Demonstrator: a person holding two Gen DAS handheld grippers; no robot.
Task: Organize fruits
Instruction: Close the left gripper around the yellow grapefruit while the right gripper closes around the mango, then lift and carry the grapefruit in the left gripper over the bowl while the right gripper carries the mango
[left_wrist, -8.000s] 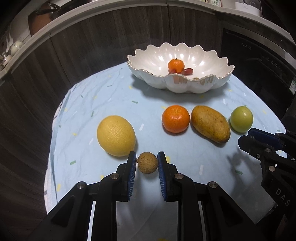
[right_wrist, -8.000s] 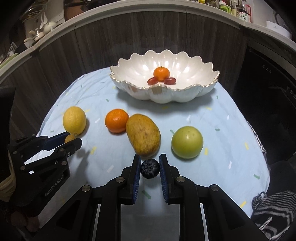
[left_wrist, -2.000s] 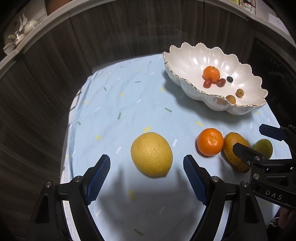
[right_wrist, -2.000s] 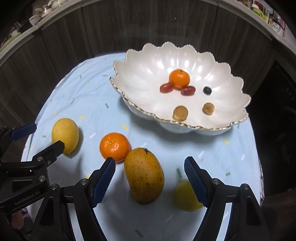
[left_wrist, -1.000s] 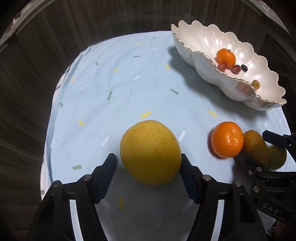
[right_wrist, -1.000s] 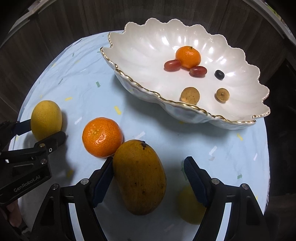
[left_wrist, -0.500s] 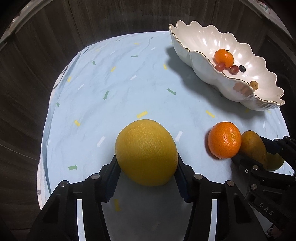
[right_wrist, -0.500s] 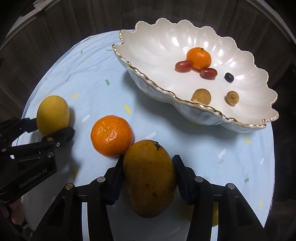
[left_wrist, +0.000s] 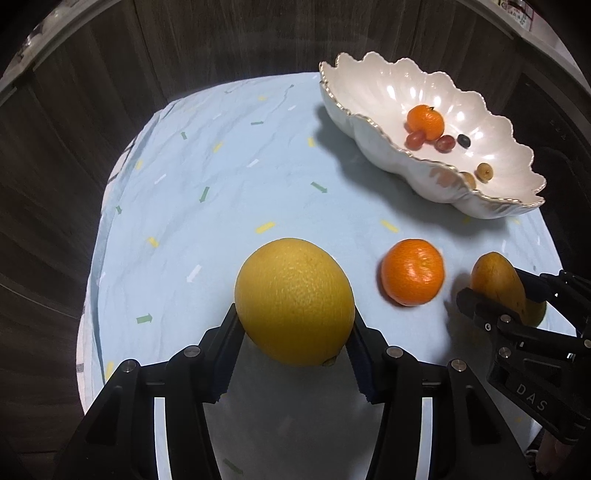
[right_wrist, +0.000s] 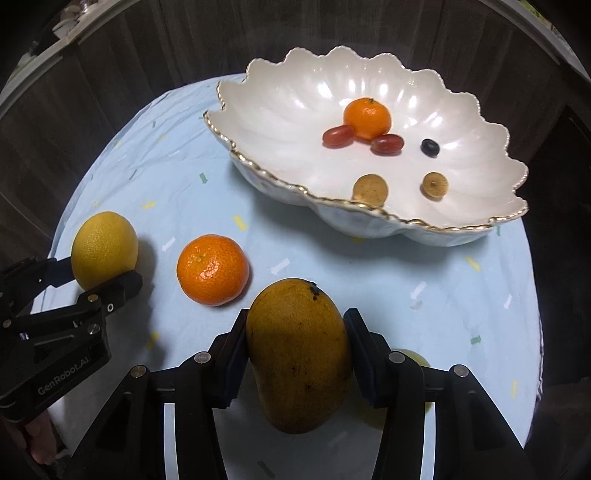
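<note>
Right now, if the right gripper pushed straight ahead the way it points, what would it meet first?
The right gripper is shut on the mango. Straight ahead lies bare blue cloth, then the near gold-edged rim of the white bowl. The mango's tip would probably meet that rim first, though height is unclear.

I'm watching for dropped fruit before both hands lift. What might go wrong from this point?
The left gripper pinches the big round yellow citrus only at its near lower sides, so it may roll out forward when lifted. The right gripper grips the smooth mango across its middle; the long ends could pivot or slip. Both loads head for the bowl, where the small fruits lying inside could be struck.
</note>
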